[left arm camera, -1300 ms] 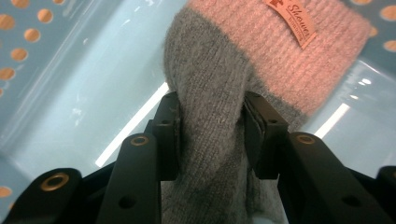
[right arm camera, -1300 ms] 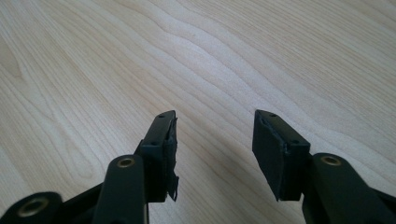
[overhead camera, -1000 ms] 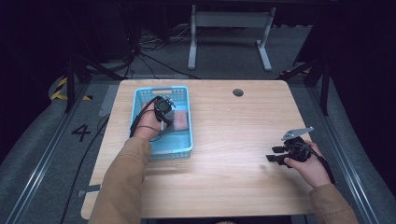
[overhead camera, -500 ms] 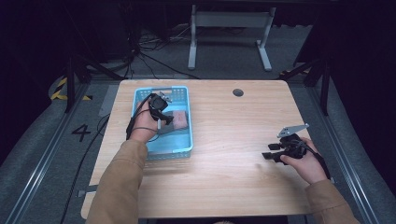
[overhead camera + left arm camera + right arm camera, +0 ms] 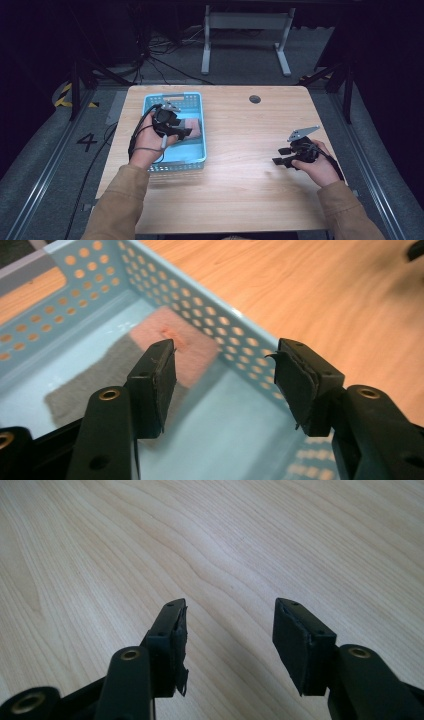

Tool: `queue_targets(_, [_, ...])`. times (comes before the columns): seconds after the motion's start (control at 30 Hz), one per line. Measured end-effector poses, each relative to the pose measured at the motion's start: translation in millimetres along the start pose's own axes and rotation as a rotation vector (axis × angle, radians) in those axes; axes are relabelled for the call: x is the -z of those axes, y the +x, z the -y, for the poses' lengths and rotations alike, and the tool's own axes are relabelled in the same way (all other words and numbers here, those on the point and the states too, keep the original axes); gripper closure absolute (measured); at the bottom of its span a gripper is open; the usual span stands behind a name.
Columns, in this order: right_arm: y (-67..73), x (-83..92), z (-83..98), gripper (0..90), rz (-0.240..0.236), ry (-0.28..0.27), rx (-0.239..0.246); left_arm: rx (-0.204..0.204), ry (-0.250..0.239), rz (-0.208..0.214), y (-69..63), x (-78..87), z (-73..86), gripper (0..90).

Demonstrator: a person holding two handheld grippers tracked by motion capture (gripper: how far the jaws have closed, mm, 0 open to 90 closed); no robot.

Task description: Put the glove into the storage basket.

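Fingers spread on both grippers, nothing pinched.

Left gripper (image 5: 225, 385) hangs over the blue perforated basket (image 5: 196, 152), fingers (image 5: 155, 382) apart just above a pink-and-grey cloth (image 5: 187, 347) lying flat on the basket floor. Right gripper (image 5: 227, 640) sits low over bare wooden table (image 5: 210, 540) on the far right side, well apart from the basket.

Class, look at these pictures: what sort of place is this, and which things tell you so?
Probably a lab or recording studio: a lone wooden table on a dark floor, loose cables behind it, hazard tape, and a person holding a gripper over a blue basket.
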State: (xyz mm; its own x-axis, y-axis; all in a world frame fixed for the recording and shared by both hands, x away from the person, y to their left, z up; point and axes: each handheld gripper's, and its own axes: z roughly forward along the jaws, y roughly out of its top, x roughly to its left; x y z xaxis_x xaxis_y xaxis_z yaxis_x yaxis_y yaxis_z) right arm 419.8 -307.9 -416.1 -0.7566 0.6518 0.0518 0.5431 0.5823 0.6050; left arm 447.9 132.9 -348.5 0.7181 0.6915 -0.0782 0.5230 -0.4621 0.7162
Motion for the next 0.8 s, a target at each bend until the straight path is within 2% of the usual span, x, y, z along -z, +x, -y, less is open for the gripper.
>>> queue_targets(0.27, [2.6, -7.6, -9.2, 49.1, -0.017, 0.01, 0.028, -0.041, -0.016, 0.06, -33.2, 21.5, 14.1, 42.1])
queue_targets(0.37, [5.7, -9.0, -9.4, 49.0, -0.021, 0.024, 0.05, -0.043, -0.028, 0.075, -43.1, 27.0, 19.6, 41.5])
queue_targets(0.5, [8.2, -8.7, -8.3, 48.9, -0.021, 0.021, 0.064, -0.045, -0.042, 0.138, -59.9, 32.9, 35.4, 39.8])
queue_targets(0.6, [12.7, -8.9, -4.8, 48.5, -0.024, 0.016, 0.074, -0.066, -0.023, 0.141, -69.8, 32.2, 47.4, 39.5])
queue_targets(0.8, [24.4, -11.5, 7.3, 48.6, -0.035, 0.005, 0.113, -0.057, -0.018, 0.153, -80.0, 30.8, 69.0, 39.0])
